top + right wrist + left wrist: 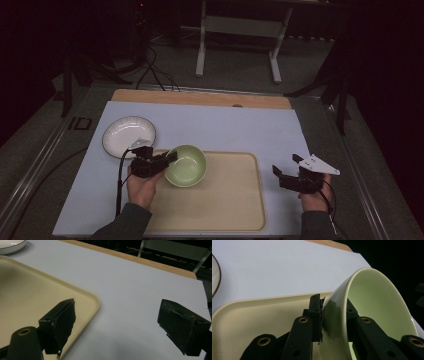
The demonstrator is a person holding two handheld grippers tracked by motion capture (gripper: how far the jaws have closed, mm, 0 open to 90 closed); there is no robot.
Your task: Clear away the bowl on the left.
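My left gripper (170,158) is clamped on the wall of the green bowl (186,165), one jaw outside and one inside at the rim, as the left gripper view confirms on the bowl (372,312). The bowl sits at the upper left part of the cream tray (235,210), tilted toward my hand rather than level; whether its foot touches the tray I cannot tell. I judge it glazed ceramic or hard melamine: rigid, moderately heavy for a one-sided pinch, slick under the pads, and liable to chip if dropped. The rim is the only practical purchase; a deep bite should limit rotation. Appearance: pale green, glossy, smooth, empty, with thin walls. My right gripper (287,169) hangs with jaws wide apart, holding nothing, right of the tray. A white plate (125,131) lies just beyond the tray's left corner.
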